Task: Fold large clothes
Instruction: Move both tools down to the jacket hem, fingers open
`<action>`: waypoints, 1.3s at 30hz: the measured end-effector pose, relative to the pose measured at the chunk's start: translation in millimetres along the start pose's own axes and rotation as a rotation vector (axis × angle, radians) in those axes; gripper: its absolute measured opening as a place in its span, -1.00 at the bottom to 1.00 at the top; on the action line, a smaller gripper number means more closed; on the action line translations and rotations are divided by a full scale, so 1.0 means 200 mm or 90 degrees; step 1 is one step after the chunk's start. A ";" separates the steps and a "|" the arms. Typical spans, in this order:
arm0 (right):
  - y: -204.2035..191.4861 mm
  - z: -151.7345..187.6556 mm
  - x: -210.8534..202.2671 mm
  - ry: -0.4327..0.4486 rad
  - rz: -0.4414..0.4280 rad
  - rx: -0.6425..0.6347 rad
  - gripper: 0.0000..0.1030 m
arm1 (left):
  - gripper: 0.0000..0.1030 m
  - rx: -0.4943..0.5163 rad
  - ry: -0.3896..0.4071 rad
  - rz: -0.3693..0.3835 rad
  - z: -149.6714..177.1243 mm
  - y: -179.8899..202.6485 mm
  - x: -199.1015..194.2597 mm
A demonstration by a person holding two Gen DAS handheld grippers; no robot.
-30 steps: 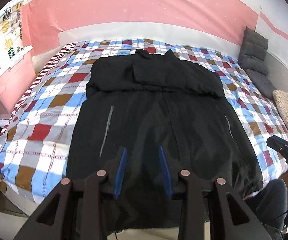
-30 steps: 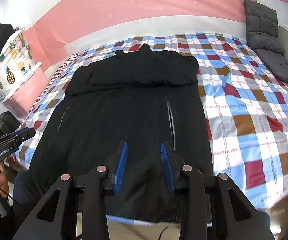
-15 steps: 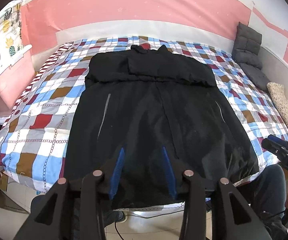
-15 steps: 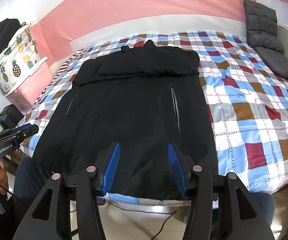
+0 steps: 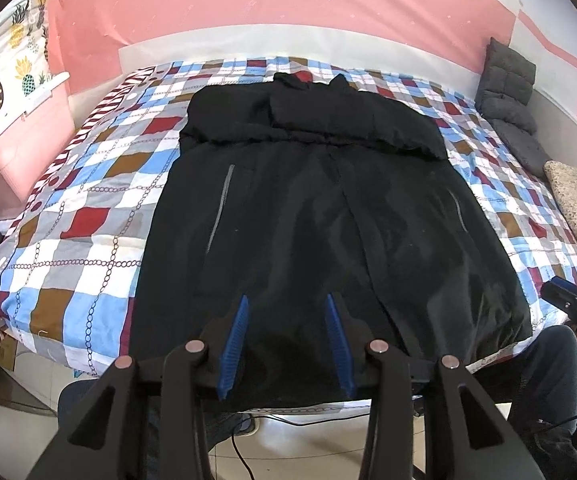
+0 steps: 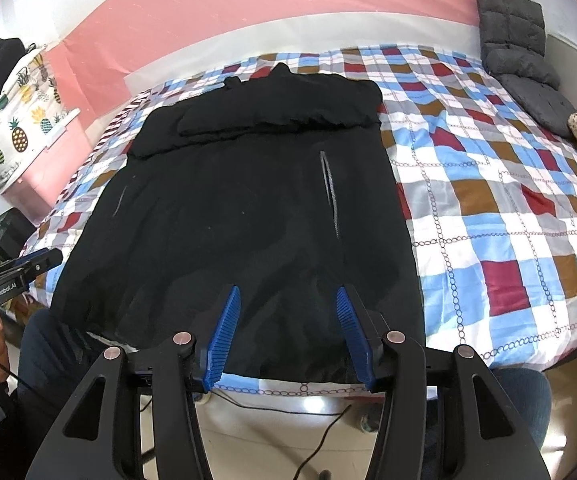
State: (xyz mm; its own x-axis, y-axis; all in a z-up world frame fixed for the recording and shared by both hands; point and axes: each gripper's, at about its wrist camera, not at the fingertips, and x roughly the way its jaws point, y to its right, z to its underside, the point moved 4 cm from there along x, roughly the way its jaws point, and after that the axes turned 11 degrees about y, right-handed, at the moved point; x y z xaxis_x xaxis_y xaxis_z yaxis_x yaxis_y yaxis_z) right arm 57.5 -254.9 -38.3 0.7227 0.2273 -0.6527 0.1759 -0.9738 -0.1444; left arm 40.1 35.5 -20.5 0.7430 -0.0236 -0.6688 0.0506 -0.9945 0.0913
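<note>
A large black jacket (image 5: 320, 200) lies flat on the checked bed (image 5: 88, 216), collar at the far end, sleeves folded across the chest, hem at the near edge. It shows in the right wrist view too (image 6: 240, 216). My left gripper (image 5: 286, 304) is open and empty, hovering above the hem near its middle. My right gripper (image 6: 288, 292) is open and empty above the hem, toward the jacket's right side. The other gripper's tip shows at the edge of each view (image 5: 568, 300) (image 6: 20, 268).
Grey cushions (image 5: 508, 92) and a speckled pillow (image 5: 576, 208) lie along the bed's right side. A pineapple-print cloth (image 5: 4, 68) hangs at the left by a pink cabinet. Cables (image 6: 320, 440) run over the tiled floor below the bed's near edge.
Both grippers have pulled back and up from the jacket toward the bed's near edge, so the floor now shows under them. The right jaws have opened wider. The jacket has not moved.
</note>
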 end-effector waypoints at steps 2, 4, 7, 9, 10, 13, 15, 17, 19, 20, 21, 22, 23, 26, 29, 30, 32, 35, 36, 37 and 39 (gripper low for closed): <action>0.01 0.00 0.02 -0.004 0.004 0.001 0.00 | -0.15 -0.009 -0.005 -0.005 0.01 -0.03 0.02; 0.03 0.01 0.03 -0.010 0.007 0.004 0.00 | -0.15 -0.019 -0.009 -0.013 0.01 -0.08 0.04; 0.05 0.03 0.06 -0.020 0.014 0.009 0.00 | -0.12 -0.031 -0.014 -0.029 0.02 -0.15 0.06; 0.08 0.05 0.08 -0.031 0.017 0.014 0.00 | -0.07 -0.039 -0.018 -0.041 0.03 -0.19 0.08; 0.09 0.05 0.09 -0.034 0.018 0.017 0.00 | -0.06 -0.043 -0.020 -0.045 0.03 -0.21 0.09; 0.14 0.07 0.12 -0.046 0.023 0.032 0.08 | -0.02 -0.053 -0.031 -0.053 0.04 -0.27 0.12; 0.16 0.09 0.14 -0.053 0.026 0.039 0.21 | -0.01 -0.059 -0.036 -0.060 0.05 -0.31 0.14; 0.20 0.10 0.16 -0.062 0.033 0.048 0.21 | 0.00 -0.067 -0.041 -0.065 0.06 -0.35 0.16; 0.23 0.11 0.17 -0.066 0.042 0.055 0.21 | 0.03 -0.075 -0.047 -0.074 0.07 -0.40 0.18; 0.26 0.11 0.18 -0.068 0.047 0.060 0.21 | 0.05 -0.079 -0.050 -0.078 0.07 -0.43 0.19; 0.27 0.11 0.18 -0.068 0.051 0.064 0.22 | 0.08 -0.085 -0.054 -0.080 0.08 -0.46 0.21; 0.31 0.11 0.19 -0.069 0.055 0.071 0.22 | 0.09 -0.092 -0.059 -0.082 0.09 -0.49 0.22; 0.33 0.11 0.21 -0.072 0.060 0.078 0.22 | 0.10 -0.100 -0.065 -0.084 0.10 -0.52 0.24; 0.42 0.12 0.25 -0.082 0.068 0.100 0.22 | 0.16 -0.125 -0.094 -0.085 0.13 -0.61 0.30; 0.50 0.15 0.32 -0.109 0.080 0.129 0.22 | 0.17 -0.149 -0.128 -0.084 0.18 -0.67 0.37; 0.53 0.15 0.34 -0.111 0.079 0.139 0.22 | 0.21 -0.160 -0.134 -0.075 0.19 -0.69 0.40; 0.58 0.17 0.38 -0.125 0.067 0.172 0.22 | 0.25 -0.183 -0.145 -0.053 0.21 -0.71 0.42; 0.60 0.21 0.42 -0.148 0.031 0.221 0.22 | 0.26 -0.201 -0.154 -0.028 0.24 -0.69 0.44; 0.60 0.22 0.43 -0.153 0.016 0.233 0.22 | 0.26 -0.202 -0.153 -0.025 0.24 -0.69 0.44; 0.59 0.23 0.43 -0.159 -0.001 0.242 0.22 | 0.26 -0.203 -0.152 -0.020 0.25 -0.68 0.44; 0.56 0.25 0.43 -0.172 -0.031 0.244 0.24 | 0.25 -0.219 -0.158 0.012 0.28 -0.66 0.43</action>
State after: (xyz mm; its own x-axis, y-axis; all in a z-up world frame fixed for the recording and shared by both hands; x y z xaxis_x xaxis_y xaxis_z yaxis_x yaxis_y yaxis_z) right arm 105.8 -344.5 -148.1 0.5106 0.3115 -0.8014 -0.0911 -0.9073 -0.4106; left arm 60.6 159.6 -131.0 0.5649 -0.1064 -0.8182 0.2902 -0.9027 0.3177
